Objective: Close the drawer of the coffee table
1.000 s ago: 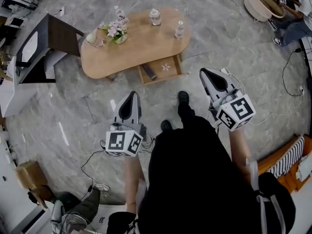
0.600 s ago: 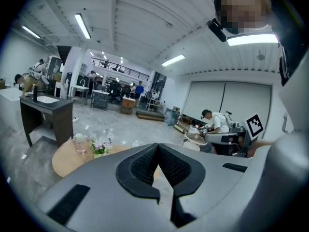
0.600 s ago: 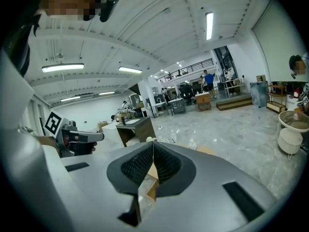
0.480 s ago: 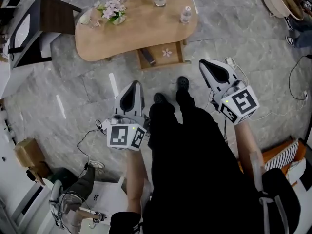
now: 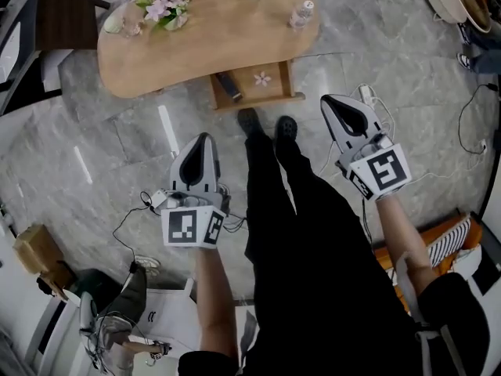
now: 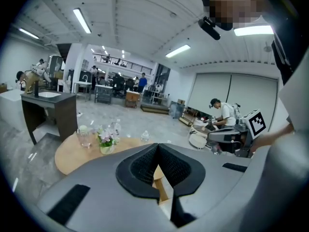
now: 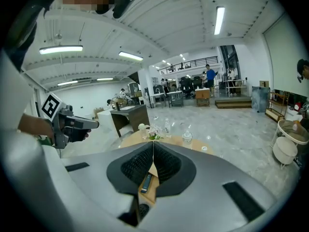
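Observation:
An oval wooden coffee table (image 5: 196, 49) stands ahead of me, and its drawer (image 5: 270, 81) is pulled out toward my feet. A dark flat object (image 5: 226, 85) and a pink flower mark lie inside the drawer. My left gripper (image 5: 203, 137) hangs shut and empty well short of the table, to the left of my legs. My right gripper (image 5: 327, 100) is shut and empty too, to the right of the drawer and a little short of it. In the right gripper view the drawer (image 7: 150, 183) and its dark object (image 7: 145, 182) show between the closed jaws.
Flowers (image 5: 160, 5), a glass (image 5: 127, 23) and small bottles (image 5: 301, 12) stand on the tabletop. A dark side table (image 5: 55, 18) is at the far left. Cables (image 5: 133, 218) and a power strip (image 5: 368, 99) lie on the marble floor. Another person sits at the lower left (image 5: 117, 319).
I have stepped closer, so the table and drawer now sit higher in the head view. Both grippers have dropped lower and stayed shut.

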